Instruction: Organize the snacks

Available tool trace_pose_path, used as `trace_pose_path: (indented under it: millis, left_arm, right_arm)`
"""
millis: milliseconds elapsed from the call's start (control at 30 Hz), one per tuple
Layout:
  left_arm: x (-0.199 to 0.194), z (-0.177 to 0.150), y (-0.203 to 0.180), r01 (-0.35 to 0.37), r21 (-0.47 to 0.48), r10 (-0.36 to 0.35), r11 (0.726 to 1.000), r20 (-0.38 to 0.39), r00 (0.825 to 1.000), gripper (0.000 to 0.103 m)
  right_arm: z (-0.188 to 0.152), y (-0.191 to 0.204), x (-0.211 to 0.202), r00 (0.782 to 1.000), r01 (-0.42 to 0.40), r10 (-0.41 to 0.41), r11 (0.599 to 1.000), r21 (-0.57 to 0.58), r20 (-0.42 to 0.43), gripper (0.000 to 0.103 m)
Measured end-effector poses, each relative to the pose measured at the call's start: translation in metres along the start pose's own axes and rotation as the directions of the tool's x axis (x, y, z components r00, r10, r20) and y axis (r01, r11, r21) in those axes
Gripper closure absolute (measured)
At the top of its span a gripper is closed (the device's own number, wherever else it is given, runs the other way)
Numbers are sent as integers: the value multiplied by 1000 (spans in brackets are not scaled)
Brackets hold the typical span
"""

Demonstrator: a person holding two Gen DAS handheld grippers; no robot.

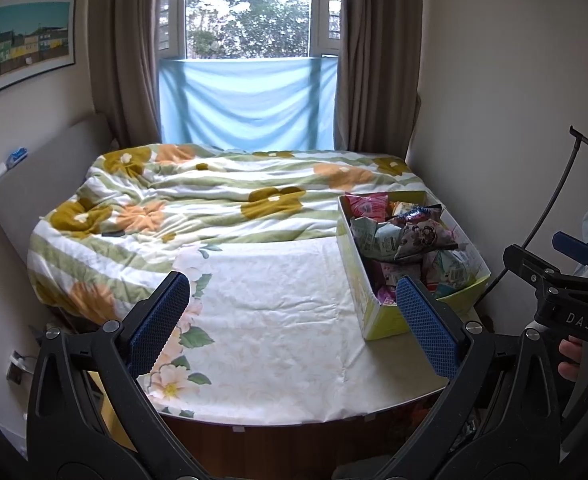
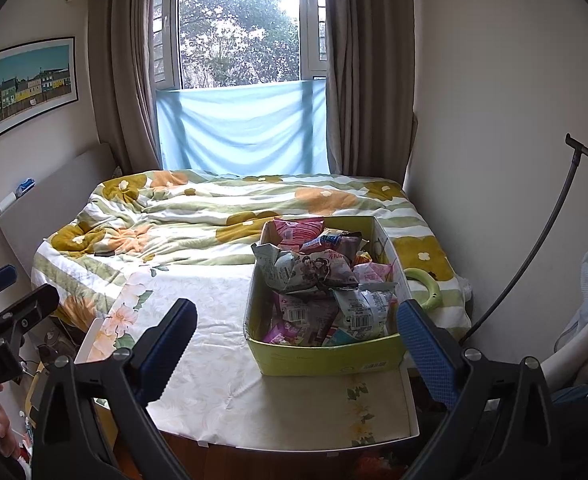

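Both tongs are spread wide and hold nothing. The left tongs [image 1: 294, 322] hover over the cloth-covered counter [image 1: 278, 320]; the box [image 1: 374, 304] stands ahead to their right. It sits straight ahead of the right tongs [image 2: 296, 338]: yellow-green cardboard, open-topped, heaped with crumpled snacks [image 2: 318, 276] in pink, grey and white wrappers.

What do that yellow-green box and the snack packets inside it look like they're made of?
Box: seemingly matte printed cardboard, with thin straight walls and a barcode on the front. Snack packets: probably thin plastic film, crinkled, glossy and printed.
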State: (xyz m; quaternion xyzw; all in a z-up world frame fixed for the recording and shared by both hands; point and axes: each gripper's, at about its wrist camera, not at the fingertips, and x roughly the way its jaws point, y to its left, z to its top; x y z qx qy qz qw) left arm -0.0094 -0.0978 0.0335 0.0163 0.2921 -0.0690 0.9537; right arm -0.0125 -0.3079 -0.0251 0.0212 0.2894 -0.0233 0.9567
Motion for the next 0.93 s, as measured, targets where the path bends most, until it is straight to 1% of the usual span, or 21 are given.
trace_pose_path:
  millis: [700,933]
  left_arm:
    - [5,1,7,-16,-6,16,1000,-4,1000,1]
    - [0,1,11,-9,-7,9,1000,21,1000,1]
  right_arm:
    - [-1,2,3,1000,7,-7,1000,9,-3,3]
    - [-3,6,7,1000,8,-8,1000,23,-9,3]
